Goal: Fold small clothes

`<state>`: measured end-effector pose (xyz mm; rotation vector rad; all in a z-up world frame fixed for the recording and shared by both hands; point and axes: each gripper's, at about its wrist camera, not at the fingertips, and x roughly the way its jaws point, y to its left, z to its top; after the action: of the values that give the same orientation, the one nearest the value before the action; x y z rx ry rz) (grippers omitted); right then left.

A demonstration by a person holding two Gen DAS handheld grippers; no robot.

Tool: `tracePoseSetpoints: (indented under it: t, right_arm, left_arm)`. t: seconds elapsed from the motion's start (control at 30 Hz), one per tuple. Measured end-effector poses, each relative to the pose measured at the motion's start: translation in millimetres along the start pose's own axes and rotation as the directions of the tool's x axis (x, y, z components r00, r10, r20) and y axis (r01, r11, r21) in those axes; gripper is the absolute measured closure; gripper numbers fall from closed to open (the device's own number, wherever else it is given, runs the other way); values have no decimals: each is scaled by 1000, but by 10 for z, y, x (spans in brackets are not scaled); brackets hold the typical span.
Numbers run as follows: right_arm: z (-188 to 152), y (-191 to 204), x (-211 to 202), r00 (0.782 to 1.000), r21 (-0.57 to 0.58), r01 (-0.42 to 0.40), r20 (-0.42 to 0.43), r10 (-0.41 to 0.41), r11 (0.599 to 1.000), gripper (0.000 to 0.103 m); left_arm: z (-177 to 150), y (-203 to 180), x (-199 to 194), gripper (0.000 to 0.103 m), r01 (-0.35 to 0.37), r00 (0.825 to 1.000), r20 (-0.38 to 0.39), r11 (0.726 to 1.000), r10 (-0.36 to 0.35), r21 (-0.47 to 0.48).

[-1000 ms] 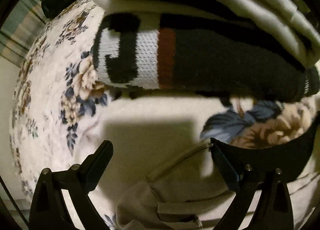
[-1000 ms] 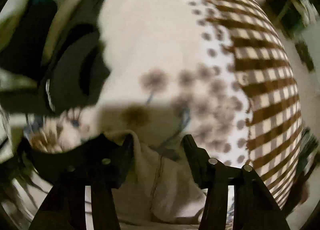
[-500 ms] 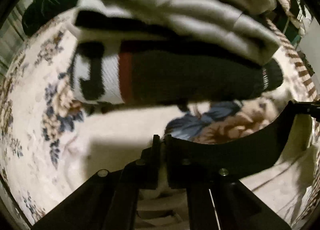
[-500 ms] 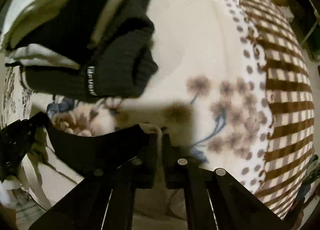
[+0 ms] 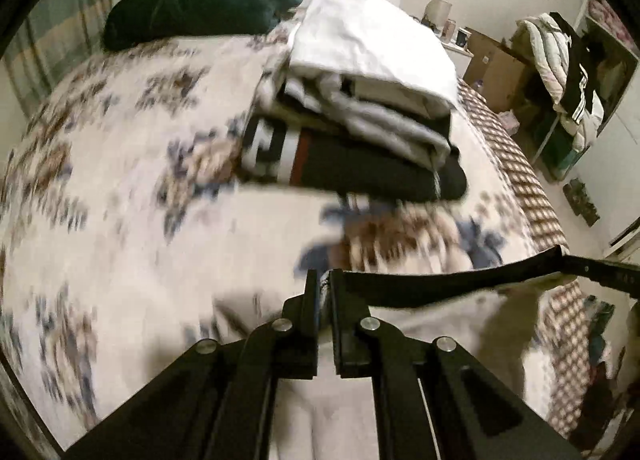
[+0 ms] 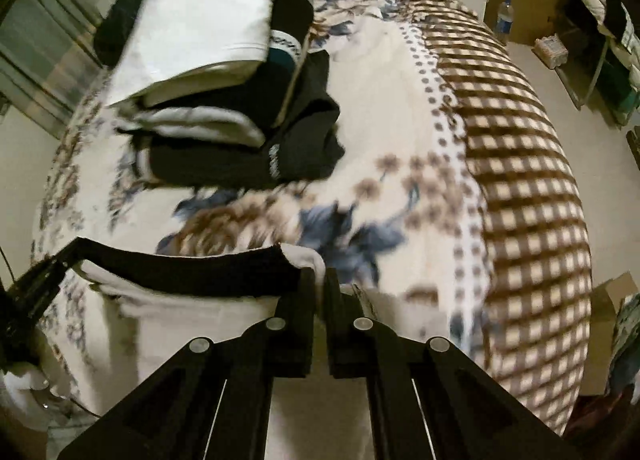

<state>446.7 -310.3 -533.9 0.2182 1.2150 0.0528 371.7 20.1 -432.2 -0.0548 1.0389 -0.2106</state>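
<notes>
Both grippers, left [image 5: 324, 284] and right [image 6: 320, 280], pinch one soft cream garment [image 6: 192, 312] by its black-banded edge above the fuzzy floral blanket [image 6: 400, 107].

Floral blanket [image 5: 120, 179] was motion-smeared across the left of the left wrist view, pattern unreadable. Cream garment [image 5: 432, 324] ran off the bottom edge behind the left gripper [image 5: 324, 284]; its shape couldn't be told. In the right wrist view the garment's lower part was cut off too, and the stack of folded clothes [image 6: 224, 99] at upper left was blurred.
</notes>
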Motion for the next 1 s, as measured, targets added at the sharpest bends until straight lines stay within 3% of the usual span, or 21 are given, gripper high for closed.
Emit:
tracePoseSetpoints:
  t: [0.13, 0.33, 0.47, 0.5, 0.53, 0.57, 0.6, 0.77, 0.87, 0.93, 1.0]
  right_arm:
    - [-726, -74, -166, 998, 23, 15, -55, -14, 1000, 98]
    - [-1532, -226, 162, 977, 46, 48, -209, -37, 998, 98]
    - [-1770, -442, 472, 929, 97, 66, -369, -26, 993, 92]
    - [-1805, -495, 454, 922, 111, 73, -387, -25, 991, 78]
    - [-1827, -544, 408, 923, 124, 71, -385, -18, 990, 51]
    - [-1841, -601, 328, 929, 147, 61, -370, -3, 987, 39]
    - [-1843, -674, 229, 937, 182, 48, -348, 18, 982, 27]
    - [-1629, -944, 30, 971, 299, 7, -229, 65, 954, 27]
    - [-1377, -959, 127, 979, 327, -37, -178, 100, 944, 27]
    - [-1228, -952, 306, 978, 333, -50, -175, 114, 942, 27]
    - [-1163, -1002, 518, 979, 321, 5, -193, 60, 947, 27]
  left_arm:
    - [-631, 10, -77, 100, -21, 994, -113, 998, 14, -62]
    - [-1384, 103, 304, 95, -71, 954, -299, 991, 36, -109]
    - [-1524, 217, 138, 93, -85, 962, -273, 975, 26, -204]
    - [-1525, 224, 55, 78, -100, 965, -258, 972, 43, -211]
    - [-1499, 249, -21, 66, -101, 970, -240, 970, 46, -219]
    - [-1458, 288, -83, 34, -92, 975, -221, 965, 37, -245]
    - [-1406, 331, -119, 11, -86, 979, -203, 960, 31, -267]
    - [-1055, 491, 62, 10, -102, 988, -139, 957, 66, -272]
    - [-861, 505, 328, 10, -128, 987, -126, 963, 100, -238]
    - [-797, 494, 587, 10, -157, 979, -160, 969, 127, -189]
    - [-834, 527, 863, 10, -166, 965, -229, 976, 131, -143]
